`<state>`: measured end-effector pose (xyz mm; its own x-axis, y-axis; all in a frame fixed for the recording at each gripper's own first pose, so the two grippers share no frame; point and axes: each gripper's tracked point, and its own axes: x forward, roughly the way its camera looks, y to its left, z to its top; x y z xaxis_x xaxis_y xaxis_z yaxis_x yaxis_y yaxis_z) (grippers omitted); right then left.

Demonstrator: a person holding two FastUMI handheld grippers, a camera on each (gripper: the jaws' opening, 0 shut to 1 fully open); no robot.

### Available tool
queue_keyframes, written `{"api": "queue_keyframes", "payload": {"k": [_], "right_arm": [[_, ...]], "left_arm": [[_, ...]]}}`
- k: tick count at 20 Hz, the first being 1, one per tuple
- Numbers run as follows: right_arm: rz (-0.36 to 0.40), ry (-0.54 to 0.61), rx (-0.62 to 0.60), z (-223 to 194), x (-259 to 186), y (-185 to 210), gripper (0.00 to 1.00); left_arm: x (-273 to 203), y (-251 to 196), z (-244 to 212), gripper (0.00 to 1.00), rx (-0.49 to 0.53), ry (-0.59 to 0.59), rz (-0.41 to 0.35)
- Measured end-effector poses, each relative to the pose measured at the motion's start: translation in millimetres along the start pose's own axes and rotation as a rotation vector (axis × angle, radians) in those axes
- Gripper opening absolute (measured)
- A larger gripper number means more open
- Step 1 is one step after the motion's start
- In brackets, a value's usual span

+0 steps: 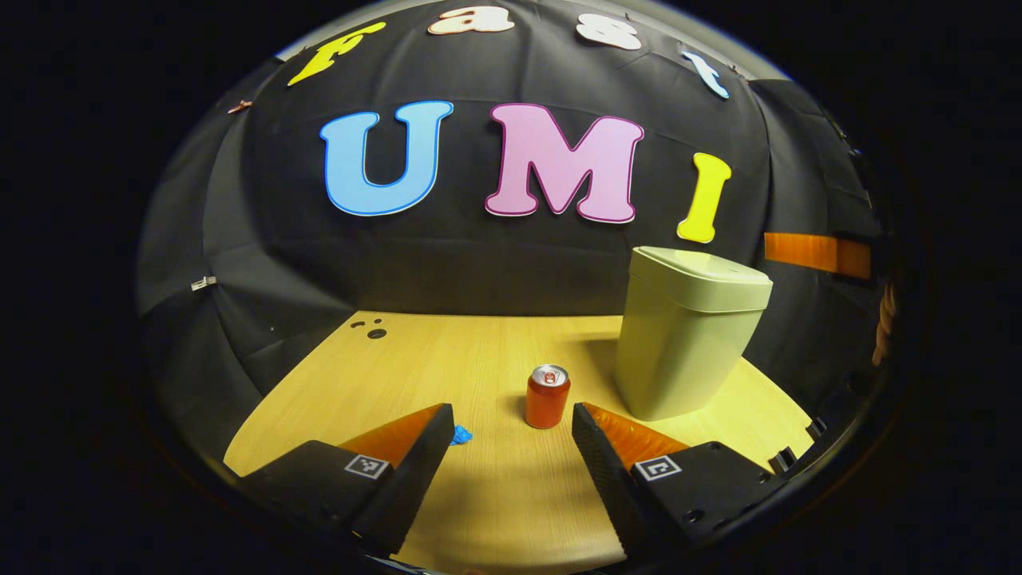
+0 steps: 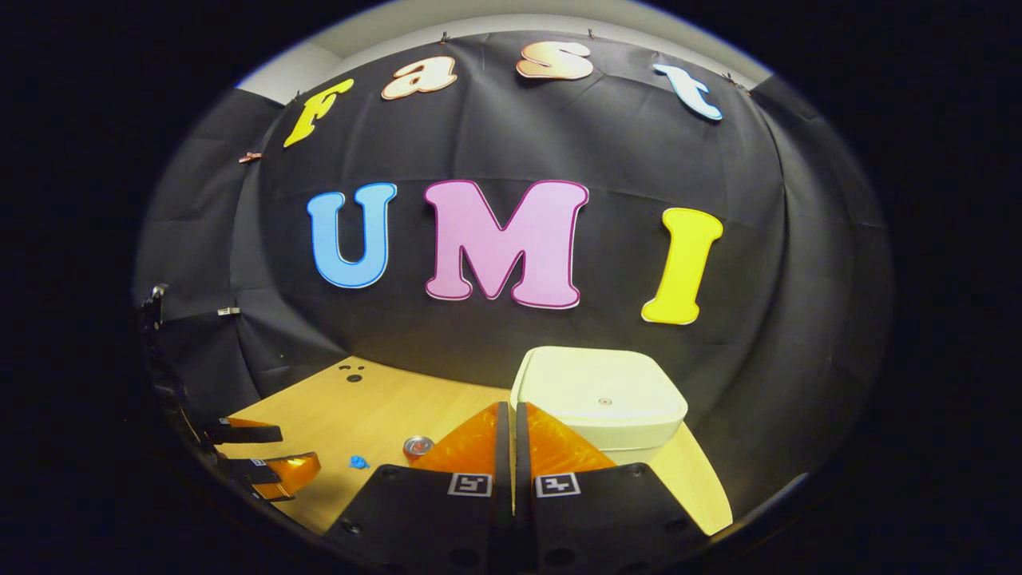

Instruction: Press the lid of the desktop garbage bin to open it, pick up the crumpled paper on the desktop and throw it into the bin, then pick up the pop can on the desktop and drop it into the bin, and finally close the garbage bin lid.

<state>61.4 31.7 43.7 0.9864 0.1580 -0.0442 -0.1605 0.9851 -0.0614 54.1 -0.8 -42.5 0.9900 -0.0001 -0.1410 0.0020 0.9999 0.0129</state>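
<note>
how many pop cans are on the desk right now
1. The pop can stands upright on the desk, just left of the bin, ahead of the open left tongs. Another behind the bin would be hidden.

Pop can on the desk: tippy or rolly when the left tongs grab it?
The pop can stands upright on the table, taller than wide, so an off-centre nudge may tip it. Its round side would probably roll once down. The smooth painted wall looks slippery; thin metal may dent under a hard squeeze.

The left gripper view looks low across the table (image 1: 495, 495) from its near edge toward the back wall. The right gripper view looks from higher, near the bin (image 2: 603, 399). Both share bin, can (image 1: 547, 397) and table.
</note>
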Motion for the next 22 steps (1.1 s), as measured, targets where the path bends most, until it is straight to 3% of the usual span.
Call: {"api": "queue_keyframes", "payload": {"k": [14,22], "right_arm": [[-0.162,0.097,0.073,-7.2,76.9,-92.0,0.05],[-0.168,0.174,0.059,-39.4,90.2,-99.3,0.05]], "left_arm": [[4.7,16.4,-6.7,0.96,-0.013,0.028,0.05],[2.7,26.5,-13.0,0.96,-0.023,0.046,0.09]]}}
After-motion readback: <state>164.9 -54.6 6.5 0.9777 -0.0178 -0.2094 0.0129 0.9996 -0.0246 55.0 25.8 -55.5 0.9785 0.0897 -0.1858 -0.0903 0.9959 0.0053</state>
